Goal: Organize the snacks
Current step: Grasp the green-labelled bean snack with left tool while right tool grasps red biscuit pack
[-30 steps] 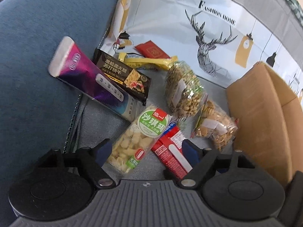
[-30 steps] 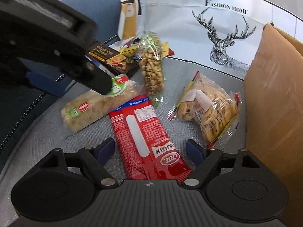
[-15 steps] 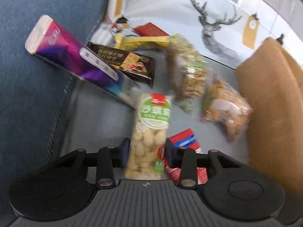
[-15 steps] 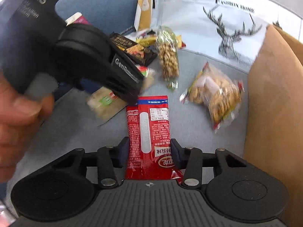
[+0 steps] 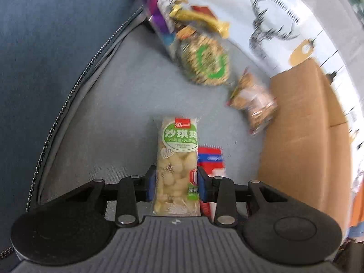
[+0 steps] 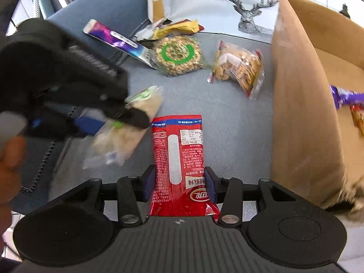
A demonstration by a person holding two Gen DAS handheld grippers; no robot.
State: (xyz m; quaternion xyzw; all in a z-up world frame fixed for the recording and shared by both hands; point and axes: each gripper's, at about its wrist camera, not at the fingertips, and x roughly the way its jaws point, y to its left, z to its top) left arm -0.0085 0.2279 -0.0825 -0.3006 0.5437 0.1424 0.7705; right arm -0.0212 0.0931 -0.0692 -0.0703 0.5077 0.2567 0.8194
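Both grippers, open above the snacks a second earlier, had closed: the left gripper (image 5: 175, 183) clamped a pale green-labelled pack (image 5: 177, 159), and the right gripper (image 6: 179, 183) clamped a red pack (image 6: 178, 159). Both packs appeared lifted off the grey cushion (image 6: 227, 118), just left of the cardboard box (image 6: 304, 118), where a purple wrapper (image 6: 345, 96) already lay. That suggested the next two snacks were ready to go into the box, while a round nut bag (image 6: 178, 54) and biscuit bag (image 6: 238, 67) waited farther from it.
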